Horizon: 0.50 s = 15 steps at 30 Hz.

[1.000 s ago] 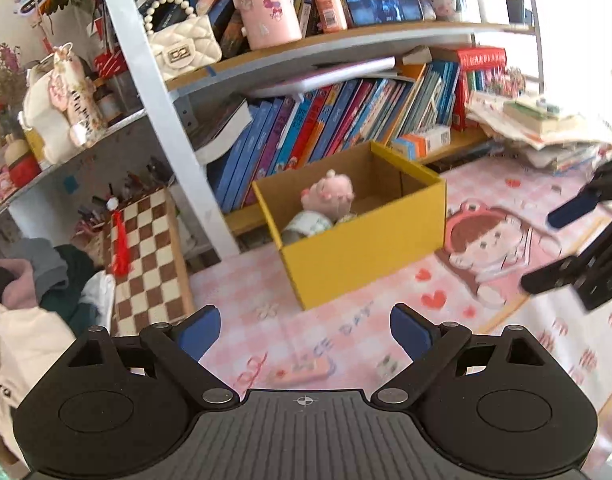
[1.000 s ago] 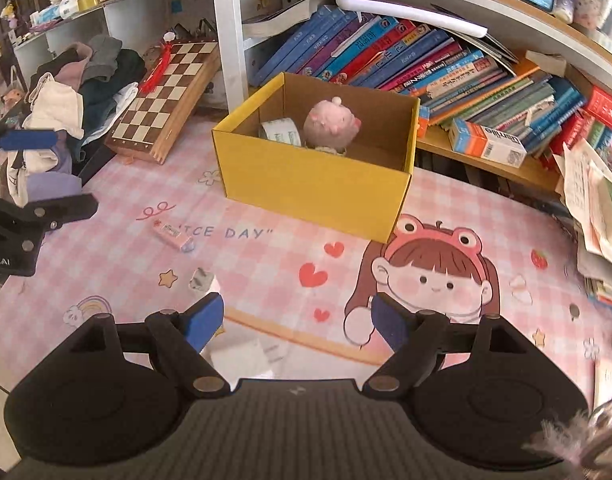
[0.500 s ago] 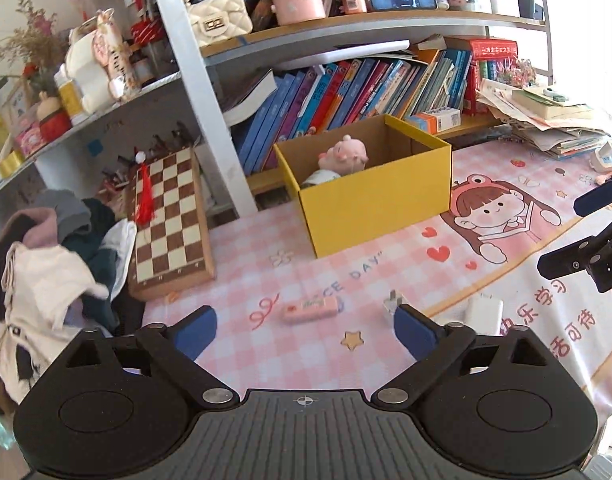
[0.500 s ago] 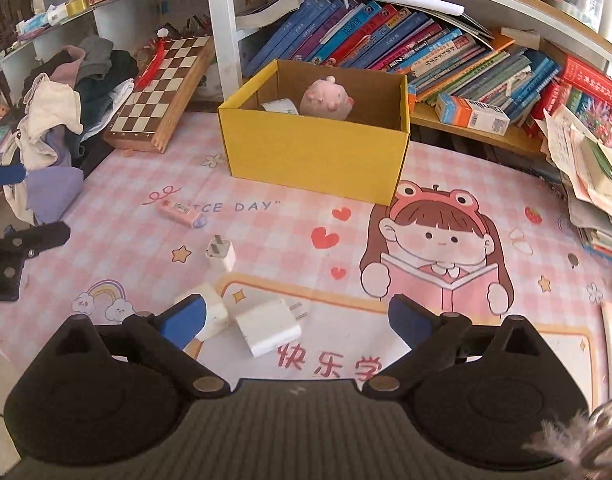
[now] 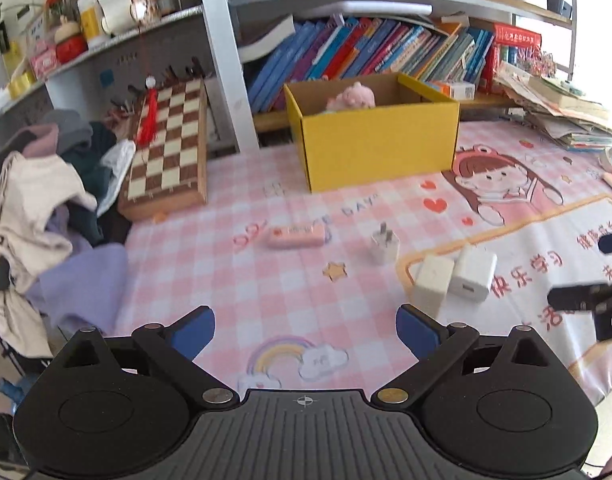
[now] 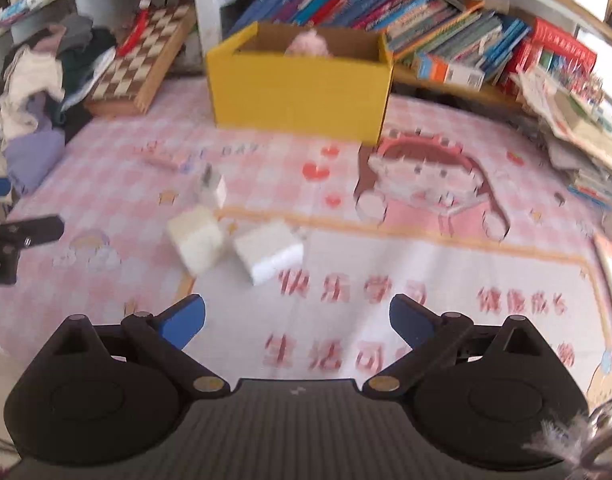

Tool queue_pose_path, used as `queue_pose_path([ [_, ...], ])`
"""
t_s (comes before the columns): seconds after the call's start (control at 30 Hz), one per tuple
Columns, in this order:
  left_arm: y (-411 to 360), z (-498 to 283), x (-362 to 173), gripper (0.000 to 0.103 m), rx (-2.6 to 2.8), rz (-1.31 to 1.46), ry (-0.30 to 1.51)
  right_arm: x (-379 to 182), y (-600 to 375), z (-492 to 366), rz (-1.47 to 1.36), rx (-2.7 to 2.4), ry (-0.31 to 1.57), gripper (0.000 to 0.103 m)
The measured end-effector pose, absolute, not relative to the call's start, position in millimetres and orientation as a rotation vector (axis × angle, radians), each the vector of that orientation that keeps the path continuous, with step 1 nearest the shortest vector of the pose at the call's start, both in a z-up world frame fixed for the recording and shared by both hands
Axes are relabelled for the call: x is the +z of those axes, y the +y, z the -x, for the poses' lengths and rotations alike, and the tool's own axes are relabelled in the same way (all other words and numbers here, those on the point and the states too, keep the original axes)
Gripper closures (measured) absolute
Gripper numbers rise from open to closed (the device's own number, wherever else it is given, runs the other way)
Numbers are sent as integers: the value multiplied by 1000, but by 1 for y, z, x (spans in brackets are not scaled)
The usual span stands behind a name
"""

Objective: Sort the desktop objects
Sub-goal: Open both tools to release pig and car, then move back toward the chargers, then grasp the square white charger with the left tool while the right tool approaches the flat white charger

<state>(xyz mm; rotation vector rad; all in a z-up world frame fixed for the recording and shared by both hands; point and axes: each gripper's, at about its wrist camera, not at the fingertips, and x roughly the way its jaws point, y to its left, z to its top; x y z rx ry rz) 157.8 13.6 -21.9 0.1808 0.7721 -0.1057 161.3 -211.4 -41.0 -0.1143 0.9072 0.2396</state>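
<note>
The left gripper (image 5: 306,330) is hovering with jaws wide apart and nothing between them, over a rainbow print on the pink checked desk mat (image 5: 233,280). The right gripper (image 6: 297,317) is also gaping empty, above red Chinese characters blurred beyond reading. Just ahead, two white chargers (image 5: 452,280) are lying side by side, a smaller plug (image 5: 384,243) and a pink eraser (image 5: 295,237) beyond them near "DAY". Farthest, the yellow box (image 5: 380,146) is holding a pink plush toy (image 5: 352,98).
</note>
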Motion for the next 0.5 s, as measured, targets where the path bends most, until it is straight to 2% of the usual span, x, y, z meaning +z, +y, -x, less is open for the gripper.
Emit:
queue_pose_path([
  [0.5,-11,-146,-52,4,-139,-187,831,-59,-209,-143,142,218,929,3],
])
